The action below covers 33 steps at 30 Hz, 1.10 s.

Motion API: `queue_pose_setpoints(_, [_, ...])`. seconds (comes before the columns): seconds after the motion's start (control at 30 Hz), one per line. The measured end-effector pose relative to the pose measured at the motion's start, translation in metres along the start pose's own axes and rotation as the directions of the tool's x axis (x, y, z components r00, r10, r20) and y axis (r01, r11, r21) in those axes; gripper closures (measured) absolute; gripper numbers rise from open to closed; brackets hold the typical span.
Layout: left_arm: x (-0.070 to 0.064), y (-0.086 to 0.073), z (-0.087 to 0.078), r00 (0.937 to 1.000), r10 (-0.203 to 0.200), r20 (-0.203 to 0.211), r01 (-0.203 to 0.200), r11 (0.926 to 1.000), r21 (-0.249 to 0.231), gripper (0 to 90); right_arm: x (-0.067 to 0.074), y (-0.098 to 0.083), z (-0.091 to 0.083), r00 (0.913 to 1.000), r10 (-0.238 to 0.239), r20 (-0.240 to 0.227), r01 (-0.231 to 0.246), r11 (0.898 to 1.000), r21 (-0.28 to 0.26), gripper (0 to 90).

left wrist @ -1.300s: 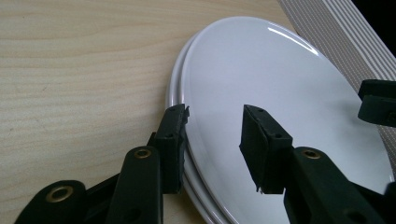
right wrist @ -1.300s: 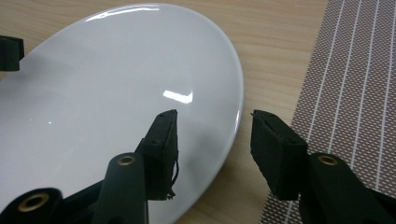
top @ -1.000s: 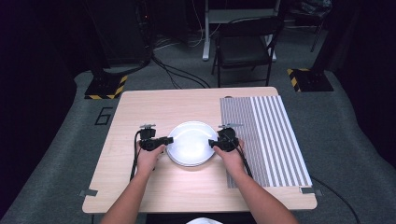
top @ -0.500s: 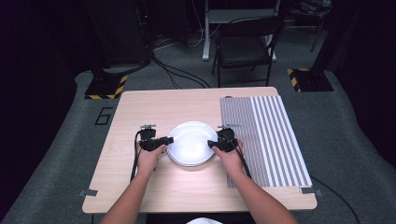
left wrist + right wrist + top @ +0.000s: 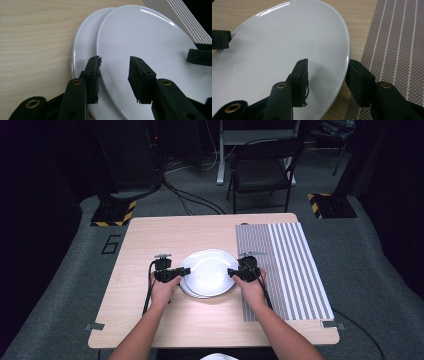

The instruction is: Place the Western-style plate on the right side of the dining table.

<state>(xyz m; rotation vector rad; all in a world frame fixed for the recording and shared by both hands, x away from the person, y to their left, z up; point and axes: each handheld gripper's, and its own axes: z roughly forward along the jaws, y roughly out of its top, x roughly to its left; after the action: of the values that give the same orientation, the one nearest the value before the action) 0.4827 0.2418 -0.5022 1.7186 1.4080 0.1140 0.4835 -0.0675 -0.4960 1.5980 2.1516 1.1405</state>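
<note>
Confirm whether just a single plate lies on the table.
No: the left gripper view shows a top plate lying over a second plate.

A dim lab or recording studio: a bare wooden table point(image 5: 165, 245) stands on grey carpet point(image 5: 65, 285), black stands with hazard-striped bases point(image 5: 112, 212) flank it, cables point(image 5: 192, 200) trail past a folding chair point(image 5: 262, 170).

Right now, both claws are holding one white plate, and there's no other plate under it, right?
Not quite. Both claws, left and right, do hold the top white plate by its edges, but a second white plate lies under it on the table. The left gripper view shows it peeking out.
</note>
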Motion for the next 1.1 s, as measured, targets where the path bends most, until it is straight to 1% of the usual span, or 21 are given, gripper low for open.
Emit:
queue_pose_setpoints(0.17, [-0.004, -0.001, 0.004, 0.9999, 0.008, 0.008, -0.008, 1.0000, 0.001, 61.0, -0.004, 0.000, -0.005, 0.9999, 0.007, 0.009, -0.007, 1.000, -0.008, 52.9])
queue_pose_setpoints(0.23, [-0.005, -0.001, 0.005, 0.9999, 0.009, 0.010, -0.009, 1.0000, -0.001, 61.0, -0.005, 0.001, -0.006, 0.9999, -0.004, 0.017, 0.004, 1.000, -0.020, 52.9])
queue_pose_setpoints(0.27, [-0.005, -0.001, 0.006, 0.9997, 0.016, 0.016, -0.016, 0.9999, 0.002, 61.0, -0.005, 0.001, -0.007, 0.9998, -0.001, 0.021, 0.001, 1.000, -0.016, 52.9])
queue_pose_setpoints(0.3, [-0.006, -0.001, 0.007, 0.9998, 0.010, 0.017, -0.010, 1.0000, 0.000, 61.0, -0.007, 0.000, -0.007, 0.9998, -0.008, 0.020, 0.009, 1.000, -0.019, 53.0])
queue_pose_setpoints(0.37, [-0.007, -0.001, 0.007, 0.9998, 0.009, 0.018, -0.009, 1.0000, 0.000, 61.0, -0.007, 0.000, -0.007, 0.9998, -0.004, 0.019, 0.004, 1.000, -0.017, 53.0])
queue_pose_setpoints(0.4, [-0.007, -0.002, 0.008, 0.9998, 0.006, 0.021, -0.006, 1.0000, -0.003, 61.1, -0.009, -0.001, -0.008, 0.9999, 0.000, 0.017, 0.000, 1.000, -0.026, 53.0])
queue_pose_setpoints(0.43, [-0.006, -0.002, 0.008, 0.9997, 0.015, 0.021, -0.016, 0.9999, 0.007, 61.1, -0.009, -0.001, -0.009, 0.9999, 0.005, 0.016, -0.005, 1.000, -0.020, 52.7])
queue_pose_setpoints(0.47, [-0.006, -0.002, 0.008, 0.9997, 0.015, 0.021, -0.016, 0.9999, 0.007, 61.0, -0.009, -0.001, -0.009, 0.9999, 0.005, 0.016, -0.005, 1.000, -0.020, 52.7])
queue_pose_setpoints(0.5, [-0.007, -0.002, 0.010, 0.9998, 0.006, 0.019, -0.006, 1.0000, 0.004, 61.0, -0.009, -0.004, -0.010, 0.9996, -0.009, 0.026, 0.010, 1.000, -0.018, 51.5])
queue_pose_setpoints(0.57, [-0.007, -0.003, 0.010, 0.9998, 0.005, 0.017, -0.005, 1.0000, 0.003, 60.7, -0.009, -0.005, -0.010, 0.9997, -0.008, 0.024, 0.009, 1.000, -0.017, 51.0])
queue_pose_setpoints(0.6, [-0.007, -0.003, 0.010, 0.9997, 0.015, 0.017, -0.015, 0.9998, 0.010, 60.7, -0.009, -0.007, -0.010, 0.9999, 0.001, 0.016, -0.001, 1.000, -0.018, 50.9])
queue_pose_setpoints(0.63, [-0.007, -0.003, 0.010, 0.9998, 0.012, 0.018, -0.012, 0.9999, 0.009, 60.7, -0.009, -0.009, -0.011, 0.9999, 0.013, 0.002, -0.013, 1.000, -0.017, 51.9])
queue_pose_setpoints(0.7, [-0.007, -0.003, 0.011, 0.9997, 0.008, 0.022, -0.008, 0.9999, 0.007, 60.6, -0.009, -0.009, -0.011, 0.9999, 0.014, -0.005, -0.014, 1.000, -0.016, 52.0])
queue_pose_setpoints(0.73, [-0.007, -0.003, 0.011, 0.9998, 0.008, 0.021, -0.008, 1.0000, 0.004, 60.5, -0.006, -0.009, -0.011, 0.9999, 0.012, -0.005, -0.012, 1.000, -0.006, 50.9])
queue_pose_setpoints(0.83, [-0.008, -0.004, 0.012, 0.9997, -0.001, 0.023, 0.001, 1.0000, 0.002, 60.6, -0.006, -0.008, -0.013, 0.9999, 0.015, -0.005, -0.015, 1.000, -0.003, 51.4])
queue_pose_setpoints(0.87, [-0.008, -0.004, 0.013, 0.9993, -0.014, 0.034, 0.014, 0.9999, 0.001, 60.6, -0.007, -0.008, -0.013, 0.9999, 0.015, -0.003, -0.015, 1.000, 0.000, 51.6])
queue_pose_setpoints(0.9, [-0.008, -0.004, 0.013, 0.9991, -0.016, 0.038, 0.016, 0.9999, 0.004, 60.7, -0.008, -0.008, -0.015, 0.9998, 0.021, -0.006, -0.021, 1.000, -0.005, 51.6])
queue_pose_setpoints(0.97, [-0.009, -0.004, 0.015, 0.9991, -0.015, 0.041, 0.015, 0.9999, 0.005, 60.7, -0.009, -0.007, -0.017, 0.9998, 0.022, -0.003, -0.022, 1.000, -0.012, 51.8])
queue_pose_setpoints(1.0, [-0.011, -0.004, 0.016, 0.9991, -0.008, 0.042, 0.008, 1.0000, 0.004, 60.7, -0.010, -0.007, -0.020, 0.9995, 0.032, -0.002, -0.032, 0.999, -0.015, 51.9])
queue_pose_setpoints(1.03, [-0.012, -0.004, 0.017, 0.9990, -0.012, 0.044, 0.012, 0.9999, 0.000, 60.7, -0.011, -0.006, -0.022, 0.9997, 0.023, -0.002, -0.023, 0.999, -0.023, 52.0])
queue_pose_setpoints(1.1, [-0.014, -0.003, 0.018, 0.9982, -0.003, 0.060, 0.003, 1.0000, 0.004, 60.8, -0.012, -0.006, -0.024, 0.9997, 0.026, -0.001, -0.026, 0.999, -0.025, 52.1])
